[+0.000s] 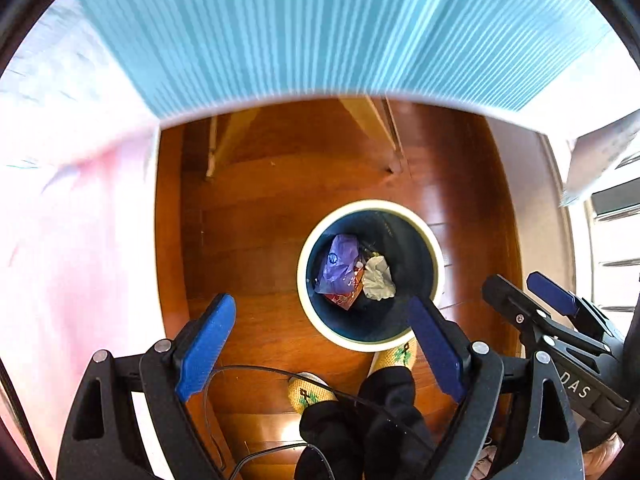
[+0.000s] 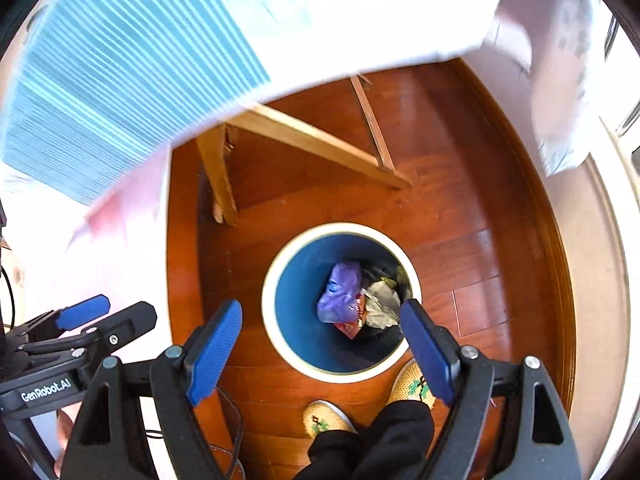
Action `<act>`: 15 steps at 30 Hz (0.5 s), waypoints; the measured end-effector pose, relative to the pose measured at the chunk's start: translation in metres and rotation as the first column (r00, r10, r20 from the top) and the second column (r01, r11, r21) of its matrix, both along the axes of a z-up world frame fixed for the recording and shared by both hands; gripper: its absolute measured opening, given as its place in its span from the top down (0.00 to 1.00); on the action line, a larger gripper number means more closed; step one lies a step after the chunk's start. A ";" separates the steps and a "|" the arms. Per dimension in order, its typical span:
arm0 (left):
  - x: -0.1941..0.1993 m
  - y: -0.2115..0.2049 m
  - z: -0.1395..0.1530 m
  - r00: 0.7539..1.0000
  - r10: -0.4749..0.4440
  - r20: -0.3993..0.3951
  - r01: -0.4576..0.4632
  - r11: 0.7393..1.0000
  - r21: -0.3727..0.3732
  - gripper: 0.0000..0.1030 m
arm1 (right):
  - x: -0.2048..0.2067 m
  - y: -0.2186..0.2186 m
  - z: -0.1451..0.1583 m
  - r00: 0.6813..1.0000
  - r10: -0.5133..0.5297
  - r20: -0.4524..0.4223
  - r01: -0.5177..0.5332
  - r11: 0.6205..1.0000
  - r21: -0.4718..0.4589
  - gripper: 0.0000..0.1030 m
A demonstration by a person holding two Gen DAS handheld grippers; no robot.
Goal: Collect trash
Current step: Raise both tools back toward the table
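Lying in bin (image 2: 280, 280) below tool (image 2: 322, 344), trash (image 2: 340, 296)

Open bin mouth (image 2: 280, 344) below, table edge (image 2: 224, 116) overhead, slippered feet (image 2: 328, 416) beside.

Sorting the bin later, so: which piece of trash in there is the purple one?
The crumpled plastic bag, on the left inside the bin. The wad beside it is pale grey paper.

Left gripper (image 1: 326, 344) black, blue ribbed pads (image 1: 206, 346), silver rivets, thin black cable (image 1: 256, 372), right gripper (image 2: 322, 350) alike, white "GenRobot.AI" lettering, black trousers (image 2: 384, 436), tan knit slippers (image 2: 328, 420) with green motif
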State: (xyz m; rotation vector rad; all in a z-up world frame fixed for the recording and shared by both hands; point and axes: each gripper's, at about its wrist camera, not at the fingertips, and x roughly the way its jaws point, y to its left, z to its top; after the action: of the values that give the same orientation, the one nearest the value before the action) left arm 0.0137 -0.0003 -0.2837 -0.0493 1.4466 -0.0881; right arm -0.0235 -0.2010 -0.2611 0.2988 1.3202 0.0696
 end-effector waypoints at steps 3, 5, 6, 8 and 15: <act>-0.003 0.006 0.038 1.000 0.009 0.026 -0.008 1.000 -0.012 0.15 | -0.003 0.004 0.033 1.000 0.000 0.026 0.000 1.000 0.012 0.20; -0.005 0.008 0.063 0.999 0.006 0.047 -0.005 1.000 -0.017 0.15 | -0.006 0.006 0.056 0.999 0.001 0.047 -0.001 1.000 0.017 0.20; -0.007 0.009 0.076 0.998 0.005 0.061 -0.004 1.000 -0.016 0.15 | -0.007 0.008 0.067 0.999 0.003 0.054 -0.004 1.000 0.016 0.20; -0.011 0.012 0.099 0.997 0.006 0.081 -0.005 1.000 -0.018 0.15 | -0.010 0.011 0.086 0.998 0.010 0.065 -0.011 1.000 0.017 0.20; -0.026 0.024 0.176 0.988 0.004 0.156 0.000 1.000 -0.028 0.15 | -0.022 0.021 0.148 0.995 0.050 0.091 -0.050 0.999 -0.002 0.20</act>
State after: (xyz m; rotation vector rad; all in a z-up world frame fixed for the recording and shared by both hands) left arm -0.0126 0.0240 -0.1081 -0.0655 1.2887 -0.1087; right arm -0.0450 -0.1801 -0.1131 0.2603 1.2375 0.1244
